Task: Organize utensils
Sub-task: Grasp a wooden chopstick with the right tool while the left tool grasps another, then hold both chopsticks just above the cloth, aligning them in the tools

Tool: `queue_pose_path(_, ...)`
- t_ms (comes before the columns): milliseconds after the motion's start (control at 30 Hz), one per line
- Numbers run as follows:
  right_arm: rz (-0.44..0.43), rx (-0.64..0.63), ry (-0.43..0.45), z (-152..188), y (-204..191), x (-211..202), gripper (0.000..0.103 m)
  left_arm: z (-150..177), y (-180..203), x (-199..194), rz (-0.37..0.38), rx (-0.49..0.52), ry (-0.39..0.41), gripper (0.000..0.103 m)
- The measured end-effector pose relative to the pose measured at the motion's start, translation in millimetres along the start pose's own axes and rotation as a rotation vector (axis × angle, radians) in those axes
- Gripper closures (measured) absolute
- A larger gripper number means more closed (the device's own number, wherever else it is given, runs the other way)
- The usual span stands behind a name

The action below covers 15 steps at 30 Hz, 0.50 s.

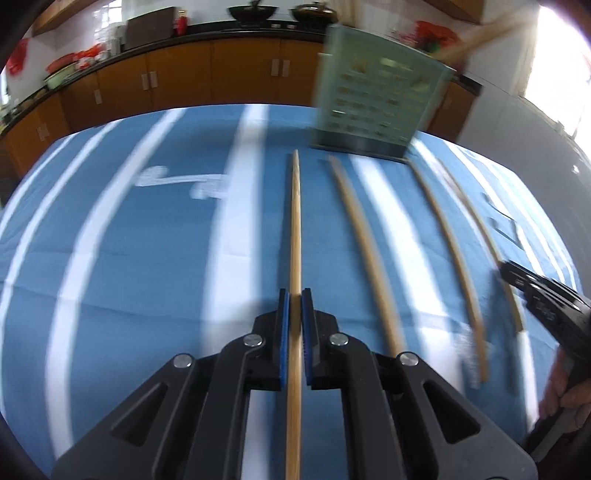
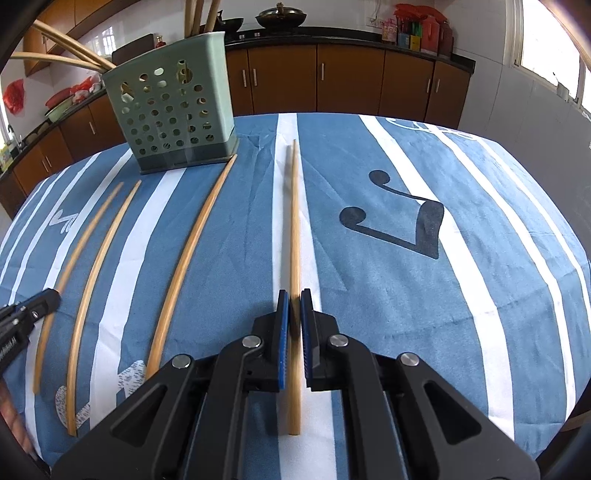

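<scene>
Both grippers are clamped on chopsticks. Left gripper [image 1: 294,295]: blue pads pinch a bamboo chopstick [image 1: 294,229] that runs from between the jaws toward 12 o'clock. The left view is motion-blurred. Right gripper [image 2: 294,295]: jaws closed on another chopstick [image 2: 294,221], also pointing to 12, over a white stripe.

Three loose chopsticks [image 2: 184,258] lie on the cloth at 9–10 o'clock of the right gripper, roughly parallel and apart from each other. The nearest one's far tip reaches the base of the holder.

The green perforated utensil holder [image 2: 173,118] stands upright at 11 o'clock in the right view, 1 o'clock in the left view, with several chopsticks already sticking out of its top.

Surface: table covered in a blue tablecloth [image 2: 424,295] with white stripes and a dark music-note print [image 2: 399,221] at 1 o'clock.

Room: kitchen with brown base cabinets [image 2: 351,77] under a black countertop along the far wall, woks [image 2: 280,16] on the counter, red items at both ends, and a bright window at 2 o'clock.
</scene>
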State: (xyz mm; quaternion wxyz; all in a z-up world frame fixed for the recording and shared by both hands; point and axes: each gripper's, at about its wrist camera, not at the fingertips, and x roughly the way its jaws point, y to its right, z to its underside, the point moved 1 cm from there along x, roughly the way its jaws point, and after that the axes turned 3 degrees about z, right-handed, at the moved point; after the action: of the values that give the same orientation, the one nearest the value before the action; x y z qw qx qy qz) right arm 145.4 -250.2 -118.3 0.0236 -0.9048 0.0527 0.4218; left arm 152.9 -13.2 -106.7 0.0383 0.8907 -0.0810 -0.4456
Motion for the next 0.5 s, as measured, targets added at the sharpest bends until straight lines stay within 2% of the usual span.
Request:
queue_pose_path(100, 0.018, 0.011, 0.000, -6, 5, 4, 0.096, -12, -28, 3, -0.035, -0.045, -0.001, 0.095)
queue_pose_path(200, 0.033, 0.018, 0.005, -13, 9, 10, 0.096, -24, -47, 8, -0.034, -0.069, 0.001, 0.095)
queue_pose_path(500, 0.022, 0.033, 0.013, -21, 17, 19, 0.095, -28, -52, 13, -0.035, -0.025, 0.036, 0.094)
